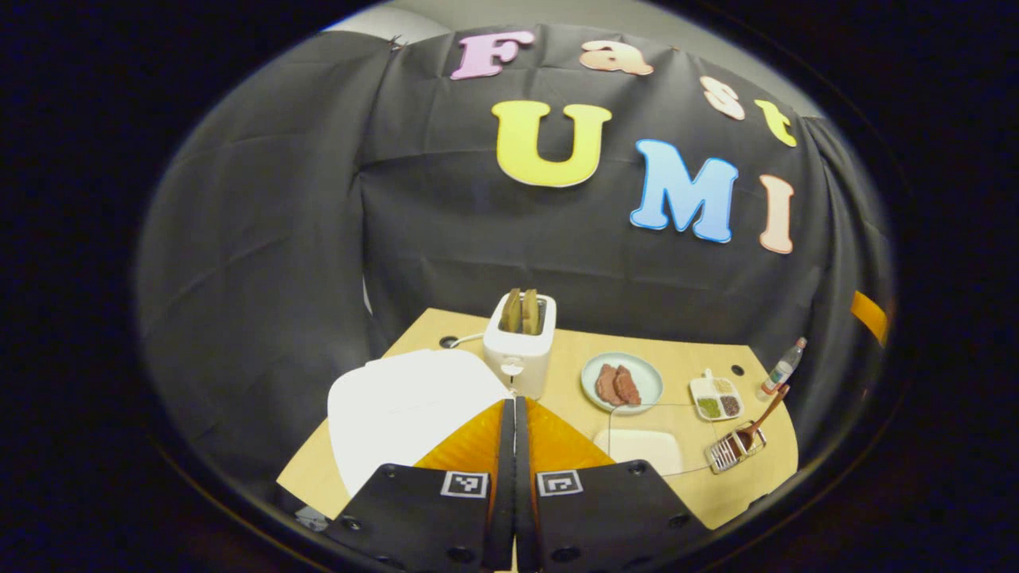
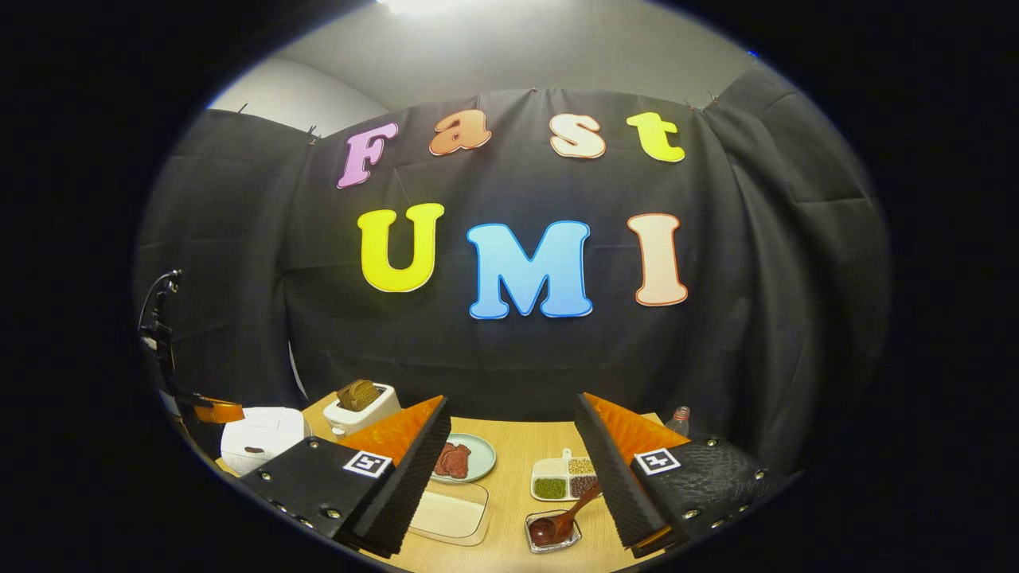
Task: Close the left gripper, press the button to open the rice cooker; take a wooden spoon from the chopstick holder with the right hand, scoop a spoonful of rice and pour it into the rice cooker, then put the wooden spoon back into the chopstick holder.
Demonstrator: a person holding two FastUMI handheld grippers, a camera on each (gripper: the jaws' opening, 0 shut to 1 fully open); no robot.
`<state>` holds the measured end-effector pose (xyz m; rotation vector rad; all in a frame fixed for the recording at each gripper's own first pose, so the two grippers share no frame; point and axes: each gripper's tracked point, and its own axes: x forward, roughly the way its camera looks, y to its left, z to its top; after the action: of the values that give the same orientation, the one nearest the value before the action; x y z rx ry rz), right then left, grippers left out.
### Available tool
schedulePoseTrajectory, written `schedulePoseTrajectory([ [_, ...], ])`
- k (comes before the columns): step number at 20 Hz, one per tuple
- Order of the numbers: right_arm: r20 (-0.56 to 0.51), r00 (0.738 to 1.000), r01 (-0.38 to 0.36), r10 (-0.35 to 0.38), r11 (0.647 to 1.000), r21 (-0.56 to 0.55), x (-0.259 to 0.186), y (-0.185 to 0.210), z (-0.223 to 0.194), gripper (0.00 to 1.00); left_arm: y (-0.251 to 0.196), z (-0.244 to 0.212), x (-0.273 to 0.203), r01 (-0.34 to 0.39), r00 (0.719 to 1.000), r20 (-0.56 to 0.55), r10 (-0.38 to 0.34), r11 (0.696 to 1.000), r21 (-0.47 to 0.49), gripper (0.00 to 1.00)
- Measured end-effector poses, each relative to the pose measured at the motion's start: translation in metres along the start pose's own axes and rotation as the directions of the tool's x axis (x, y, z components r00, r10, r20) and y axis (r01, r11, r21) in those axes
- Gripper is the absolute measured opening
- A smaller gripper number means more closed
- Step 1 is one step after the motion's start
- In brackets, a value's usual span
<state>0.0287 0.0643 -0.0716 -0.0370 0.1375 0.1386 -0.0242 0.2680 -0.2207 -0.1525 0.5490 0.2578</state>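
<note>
Pale wooden desk (image 1: 685, 358) set against black cloth walls, a strip of grey room wall above in the right gripper view. Left gripper (image 1: 514, 414) fingers pressed together, nothing between them, poised over the desk's near edge just right of the white rice cooker (image 1: 402, 414), lid down, at the near left corner. From the right gripper view, the same rice cooker (image 2: 263, 434) seen from the side at the desk's left edge, with the other gripper's tip and dark frame beside it at far left. Right gripper (image 2: 509, 469) fingers spread wide apart, holding nothing. Wooden spoon (image 1: 760, 422) leaning in the chopstick holder (image 1: 734, 450) near the desk's right edge; from the right gripper view, spoon (image 2: 569, 516) and holder (image 2: 552, 532) at the near edge between the spread fingers. Behind the cooker, a white toaster (image 1: 519, 346) with two slices up. Further right, a plate (image 1: 622, 382) with brown pieces, a divided dish (image 1: 716, 396) of grains, a bottle (image 1: 784, 366) at the far right corner. Clear tray (image 2: 447, 511) with a pale block at the near edge.
</note>
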Motion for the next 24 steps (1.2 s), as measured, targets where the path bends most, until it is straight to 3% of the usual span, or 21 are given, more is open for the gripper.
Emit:
schedulePoseTrajectory([
  [4, -0.009, 1.000, 0.002, -0.002, 1.000, -0.003, 0.004, -0.001, -0.002, 0.95, 0.019, -0.037, 0.018, -0.011, 0.991, -0.137, -0.002, 0.995, -0.095, 0.08],
  [8, -0.019, 1.000, 0.000, 0.000, 1.000, -0.019, 0.004, -0.001, -0.005, 0.95, 0.032, -0.070, 0.029, -0.034, 0.977, -0.213, 0.011, 0.994, -0.101, 0.09],
  [13, -0.031, 1.000, 0.005, -0.005, 1.000, -0.023, 0.007, -0.003, -0.008, 0.95, 0.037, -0.088, 0.037, -0.050, 0.967, -0.253, 0.026, 0.995, -0.088, 0.07],
  [15, -0.040, 0.999, 0.001, -0.002, 1.000, -0.029, 0.008, -0.002, -0.011, 0.95, 0.035, -0.094, 0.038, -0.076, 0.959, -0.283, 0.028, 0.984, -0.161, 0.08],
  [17, -0.046, 0.999, -0.004, 0.003, 0.999, -0.035, 0.008, -0.001, -0.013, 0.95, 0.037, -0.095, 0.039, -0.073, 0.959, -0.283, 0.021, 0.982, -0.176, 0.10],
  [20, -0.038, 0.999, -0.012, 0.010, 0.999, -0.039, 0.009, 0.002, -0.009, 0.95, 0.039, -0.075, 0.035, -0.090, 0.976, -0.207, 0.066, 0.990, -0.108, 0.08],
  [22, -0.032, 0.999, -0.019, 0.018, 0.998, -0.055, 0.010, 0.003, -0.007, 0.95, 0.041, -0.035, 0.028, -0.127, 0.989, -0.080, 0.124, 0.991, -0.039, 0.08],
  [24, -0.031, 0.999, -0.027, 0.025, 0.998, -0.057, 0.010, 0.005, -0.006, 0.95, 0.043, 0.010, 0.013, -0.169, 0.985, 0.041, 0.169, 0.986, 0.000, 0.08],
])
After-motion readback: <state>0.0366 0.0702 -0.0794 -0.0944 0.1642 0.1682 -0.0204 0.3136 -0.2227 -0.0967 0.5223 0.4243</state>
